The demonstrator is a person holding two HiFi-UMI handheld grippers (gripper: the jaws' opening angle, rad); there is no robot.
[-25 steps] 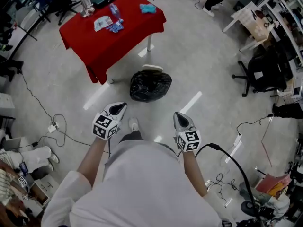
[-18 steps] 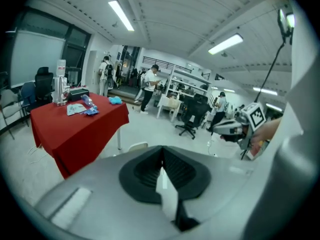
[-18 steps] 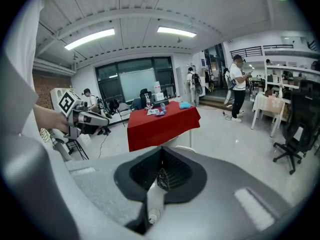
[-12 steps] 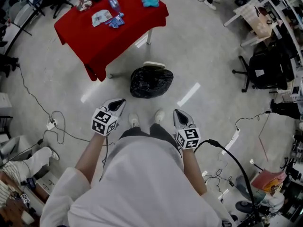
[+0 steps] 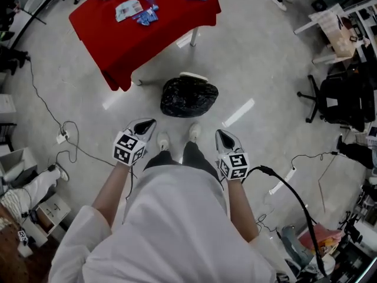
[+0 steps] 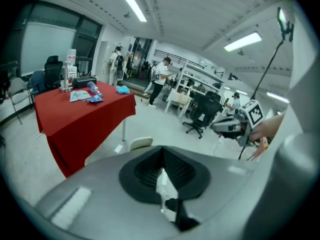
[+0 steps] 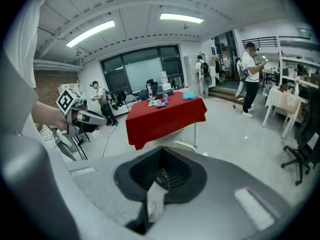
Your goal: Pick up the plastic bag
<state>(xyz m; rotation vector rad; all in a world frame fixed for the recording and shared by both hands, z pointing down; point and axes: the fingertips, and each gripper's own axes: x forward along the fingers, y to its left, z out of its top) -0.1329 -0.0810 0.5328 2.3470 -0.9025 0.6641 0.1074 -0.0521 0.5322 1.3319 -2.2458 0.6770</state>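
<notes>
Grey office floor (image 5: 265,63), black plastic bag (image 5: 188,97) slumped by the red surface (image 5: 135,37), just ahead of the shoes (image 5: 194,132); left gripper (image 5: 146,125) and right gripper (image 5: 222,138) apart from it, fingers clenched empty; bag looks soft, slippery, probably light, so pinch a bunched top fold.

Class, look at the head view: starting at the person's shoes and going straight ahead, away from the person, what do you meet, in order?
shoes → black plastic bag → white rounded object showing just behind the bag → red table
</notes>
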